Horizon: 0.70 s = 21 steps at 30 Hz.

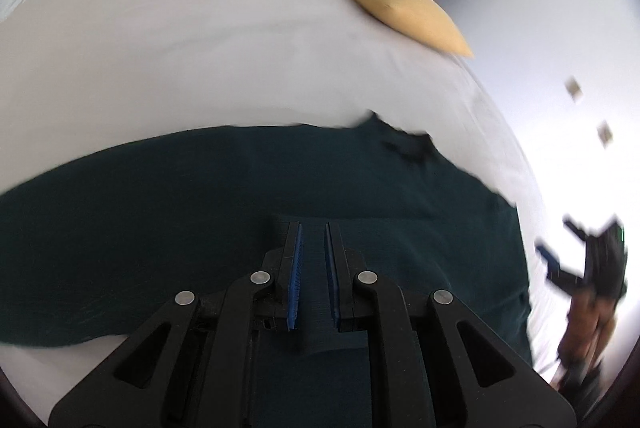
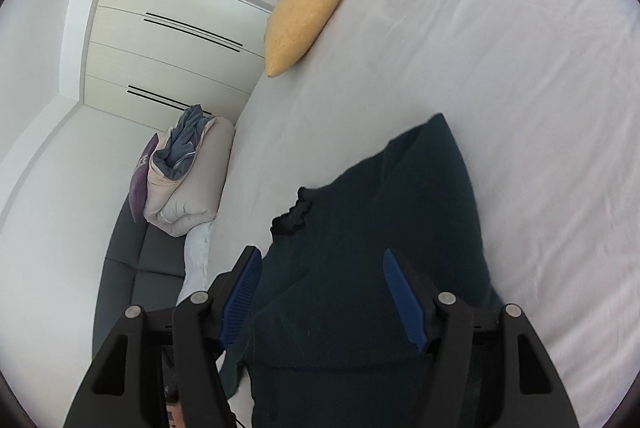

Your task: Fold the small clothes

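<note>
A dark teal garment (image 1: 200,208) lies spread on the white bed sheet (image 1: 200,48), with a frilly black trim (image 1: 412,148) at its far edge. My left gripper (image 1: 314,228) is shut on a raised fold of this garment, and the cloth runs up between its blue pads. The left wrist view is blurred. In the right wrist view the same garment (image 2: 420,188) stretches away under my right gripper (image 2: 320,252). Its jaws stand wide open with the cloth lying below and between them, and I see no pad pressing on it. The right gripper (image 1: 576,252) also shows at the bed's right edge.
A yellow cushion (image 2: 308,8) rests at the far edge of the bed. Beside the bed, a folded duvet pile (image 2: 188,172) and a purple pillow (image 2: 140,188) sit on a dark grey bench (image 2: 132,268). Pale wardrobe doors (image 2: 168,40) stand behind. White sheet (image 2: 500,68) spreads to the right.
</note>
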Each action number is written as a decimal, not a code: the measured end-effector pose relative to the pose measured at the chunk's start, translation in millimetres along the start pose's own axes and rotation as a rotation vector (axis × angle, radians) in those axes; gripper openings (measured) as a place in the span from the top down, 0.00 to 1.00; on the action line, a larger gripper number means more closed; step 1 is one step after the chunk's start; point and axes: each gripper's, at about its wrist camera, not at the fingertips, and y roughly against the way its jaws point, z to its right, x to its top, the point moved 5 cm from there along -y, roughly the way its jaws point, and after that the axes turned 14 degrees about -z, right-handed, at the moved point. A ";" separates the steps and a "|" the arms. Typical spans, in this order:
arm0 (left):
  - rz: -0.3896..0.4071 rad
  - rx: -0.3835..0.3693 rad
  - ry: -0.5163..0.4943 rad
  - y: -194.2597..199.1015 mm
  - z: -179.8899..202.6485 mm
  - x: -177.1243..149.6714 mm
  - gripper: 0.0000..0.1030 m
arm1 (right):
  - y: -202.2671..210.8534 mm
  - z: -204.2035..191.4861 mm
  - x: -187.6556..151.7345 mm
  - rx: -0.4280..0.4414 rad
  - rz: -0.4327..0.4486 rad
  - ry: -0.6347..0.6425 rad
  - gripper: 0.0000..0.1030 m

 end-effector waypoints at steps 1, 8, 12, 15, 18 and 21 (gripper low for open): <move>-0.014 0.003 -0.022 -9.4 7.6 -0.7 0.90 | -4.7 5.3 10.2 -0.010 -0.007 -0.009 0.35; -0.067 0.017 -0.052 -51.8 8.2 -17.4 0.90 | -30.5 45.0 28.6 -0.049 -0.063 -0.034 0.36; -0.070 -0.009 -0.036 -49.1 4.0 -18.3 0.90 | -21.2 40.8 2.9 -0.037 -0.095 -0.006 0.34; -0.062 -0.017 -0.025 -50.2 3.8 -18.6 0.90 | -12.4 40.2 -20.7 -0.037 -0.132 0.004 0.34; -0.055 -0.056 0.013 -40.3 -6.2 -22.7 0.90 | -9.7 45.1 -38.0 -0.035 -0.154 0.016 0.33; 0.015 -0.110 0.069 -3.2 -20.6 -33.4 0.90 | -6.6 46.1 -42.4 -0.035 -0.133 0.005 0.35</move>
